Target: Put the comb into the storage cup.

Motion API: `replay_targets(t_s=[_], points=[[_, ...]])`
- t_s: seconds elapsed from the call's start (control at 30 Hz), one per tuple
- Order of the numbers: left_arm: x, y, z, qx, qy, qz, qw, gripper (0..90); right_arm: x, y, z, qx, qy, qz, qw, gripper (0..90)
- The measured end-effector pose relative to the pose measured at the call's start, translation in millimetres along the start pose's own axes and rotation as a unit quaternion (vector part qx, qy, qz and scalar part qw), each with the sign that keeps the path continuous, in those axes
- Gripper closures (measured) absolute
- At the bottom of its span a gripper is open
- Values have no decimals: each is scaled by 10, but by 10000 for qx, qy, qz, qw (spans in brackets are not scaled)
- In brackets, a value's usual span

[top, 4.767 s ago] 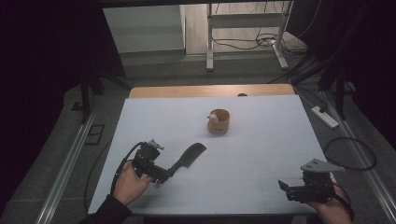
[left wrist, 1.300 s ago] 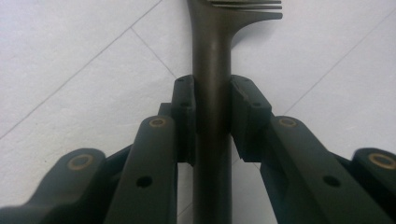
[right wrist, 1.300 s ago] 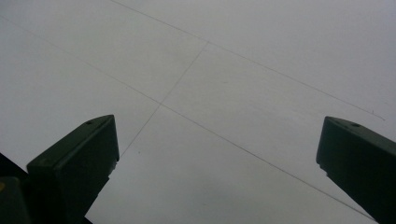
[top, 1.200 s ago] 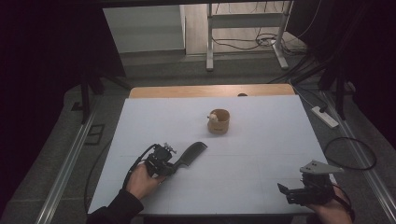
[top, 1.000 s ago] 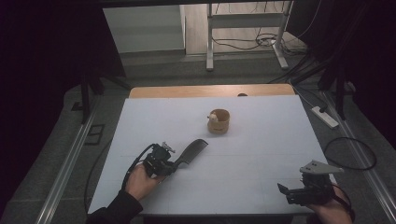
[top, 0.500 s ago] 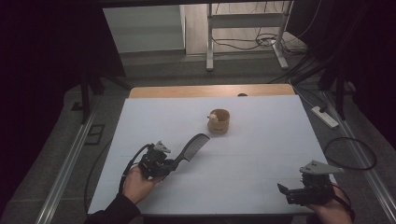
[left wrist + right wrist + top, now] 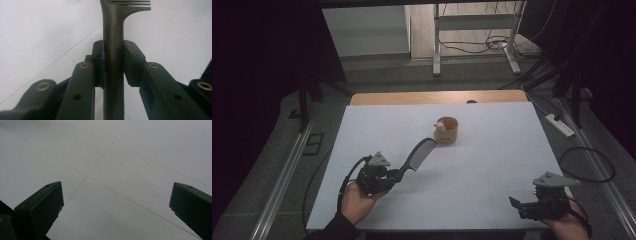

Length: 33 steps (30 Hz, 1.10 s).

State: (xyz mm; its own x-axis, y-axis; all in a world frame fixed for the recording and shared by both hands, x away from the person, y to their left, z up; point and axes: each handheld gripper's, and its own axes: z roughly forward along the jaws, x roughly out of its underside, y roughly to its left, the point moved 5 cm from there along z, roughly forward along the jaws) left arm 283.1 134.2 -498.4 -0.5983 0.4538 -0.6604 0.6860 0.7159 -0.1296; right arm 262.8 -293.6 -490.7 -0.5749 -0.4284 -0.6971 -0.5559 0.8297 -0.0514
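The left gripper [image 7: 398, 174] clenches a dark comb [image 7: 418, 155] by its handle, teeth end angled up toward the wooden cup [image 7: 446, 130], probably to drop it in. The right gripper [image 7: 515, 204] rests near the table [image 7: 492, 150] edge, jaws apart, empty.

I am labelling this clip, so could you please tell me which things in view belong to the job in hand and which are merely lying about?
In the job:
- left gripper, shut on the dark comb by its handle
- wooden cup beyond the comb's tip, probably its goal

Lying about:
- right gripper, open, holding nothing
- power strip on the floor
- white table, merely the work surface
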Motion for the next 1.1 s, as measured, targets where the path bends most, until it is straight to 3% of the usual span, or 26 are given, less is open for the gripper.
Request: replay_targets(t_s=[0.73,1.1], points=[[58,-249,-220,143,-520,203,9983,720,-1,-1,-2,-10,-8,2,10000,0],[93,-318,-268,138,-590,303,9977,720,-6,-1,-18,-67,-88,21,9999,0]])
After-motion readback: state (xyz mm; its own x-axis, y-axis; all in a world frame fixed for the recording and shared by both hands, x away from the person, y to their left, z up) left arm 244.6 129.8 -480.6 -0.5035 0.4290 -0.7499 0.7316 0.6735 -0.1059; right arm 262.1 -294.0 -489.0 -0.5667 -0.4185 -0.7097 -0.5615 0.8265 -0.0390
